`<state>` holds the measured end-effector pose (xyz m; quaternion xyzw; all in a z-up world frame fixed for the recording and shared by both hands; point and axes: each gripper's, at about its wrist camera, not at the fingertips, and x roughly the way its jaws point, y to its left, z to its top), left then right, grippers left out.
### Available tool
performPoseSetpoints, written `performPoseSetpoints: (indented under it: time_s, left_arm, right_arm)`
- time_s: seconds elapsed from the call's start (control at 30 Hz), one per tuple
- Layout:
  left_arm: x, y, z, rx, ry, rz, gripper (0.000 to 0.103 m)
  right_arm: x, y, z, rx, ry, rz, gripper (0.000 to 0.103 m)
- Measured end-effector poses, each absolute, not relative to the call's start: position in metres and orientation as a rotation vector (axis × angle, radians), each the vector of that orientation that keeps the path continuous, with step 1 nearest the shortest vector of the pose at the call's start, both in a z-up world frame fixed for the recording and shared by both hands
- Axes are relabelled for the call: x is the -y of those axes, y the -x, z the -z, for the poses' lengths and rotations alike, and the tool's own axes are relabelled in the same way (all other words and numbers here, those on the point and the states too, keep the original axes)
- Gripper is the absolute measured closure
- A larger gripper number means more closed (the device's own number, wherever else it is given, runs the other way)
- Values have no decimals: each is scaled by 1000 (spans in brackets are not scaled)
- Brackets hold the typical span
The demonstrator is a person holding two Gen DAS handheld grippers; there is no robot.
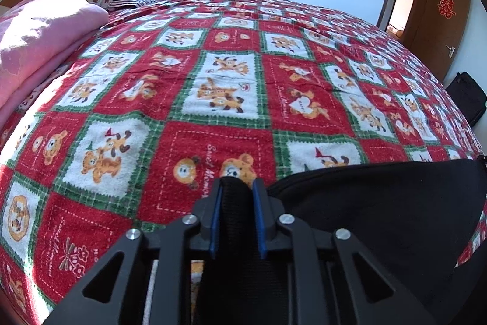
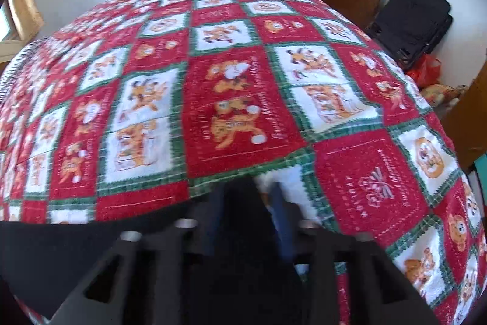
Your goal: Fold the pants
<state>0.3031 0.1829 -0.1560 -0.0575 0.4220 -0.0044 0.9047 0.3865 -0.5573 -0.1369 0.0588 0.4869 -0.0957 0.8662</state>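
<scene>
Left wrist: left gripper (image 1: pixel 238 188) clamping pants (image 1: pixel 380 203)

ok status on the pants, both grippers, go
Left gripper shut on black pants. Right gripper blurred, black fabric between its jaws, grip unclear. Pants lie on the red teddy-bear blanket. Nothing in the way.

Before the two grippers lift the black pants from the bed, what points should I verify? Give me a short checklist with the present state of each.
1. Left gripper shut on the black pants: ok.
2. Right gripper gripping the pants: cannot tell, its view is blurred, though dark cloth lies between its fingers.
3. Pants flat, without wrinkles: cannot tell, mostly out of view.
4. Bedspread ahead free for folding: ok.
5. Pink blanket away from the pants: ok.
</scene>
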Motion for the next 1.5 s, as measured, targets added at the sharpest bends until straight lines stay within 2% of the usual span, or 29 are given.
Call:
performPoseSetpoints:
  time_s: [0.03,0.07,0.53,0.77,1.17,1.5]
  left_arm:
    - [-183,-303,155,-867,111,25,89]
    - [-183,-303,154,-867,112,30,89]
    - [-194,-278,119,-723,190,104,90]
    - [-199,-255,102,-654,208,142,90]
    - [-207,-197,98,-550,204,234,90]
    - [-215,-138,132,-535,204,266,90]
  right_arm:
    - [554,-384,134,-1013,-104,212,95]
    - [553,-382,132,-1012,-100,212,99]
    - [545,-309,48,-797,-122,160,99]
    - [547,-251,27,-707,-133,135,99]
    - [566,-141,39,-649,-220,128,99]
    - [575,-69,73,-672,-269,131,99]
